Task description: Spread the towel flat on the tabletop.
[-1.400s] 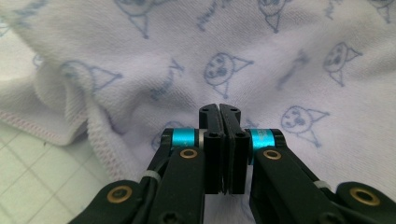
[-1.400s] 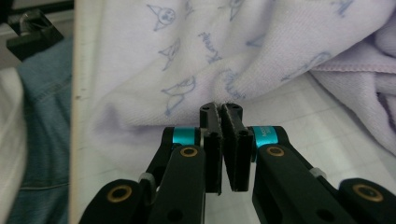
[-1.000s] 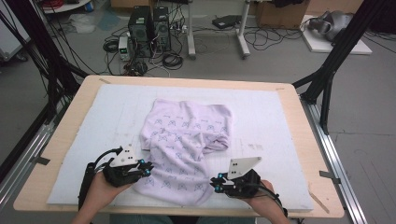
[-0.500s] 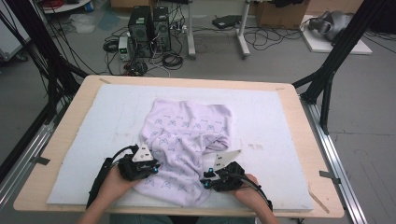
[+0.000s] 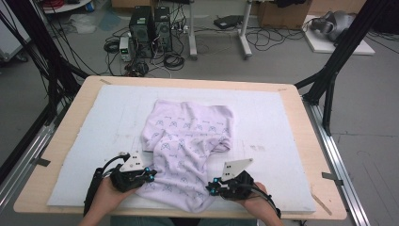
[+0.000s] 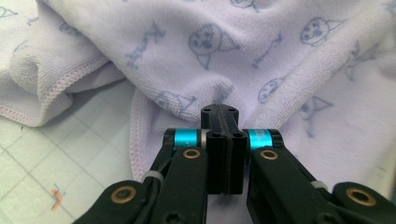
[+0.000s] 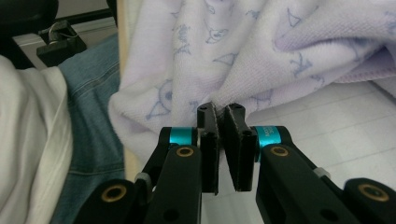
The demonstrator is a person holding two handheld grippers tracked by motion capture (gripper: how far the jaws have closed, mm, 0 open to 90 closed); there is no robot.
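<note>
In the high view, a crumpled lilac towel [image 5: 187,150] with small printed animal faces lies on the pale mat [image 5: 277,141] that covers the wooden counter [image 5: 308,141], reaching from the mat's middle down to its near edge. The left hand-held gripper [image 5: 149,176] meets the towel's near-left edge, and the right hand-held gripper [image 5: 211,188] meets its near-right edge; a hand [image 5: 106,197] holds each from below.

In the left gripper view, the left hand-held gripper [image 6: 219,112] has just been closing, and its 2 black jaws stand pressed together with their tips sunk into a fold of the towel [image 6: 261,60], so it grips the cloth. The towel's stitched hem lies on the gridded mat [image 6: 60,154] at the left.

In the right gripper view, the right hand-held gripper [image 7: 219,109] has also just been closing; its jaws pinch a ridge of the towel [image 7: 261,51] at their tips. Blue jeans [image 7: 91,121] and a white sleeve [image 7: 28,140] show at the left.
</note>
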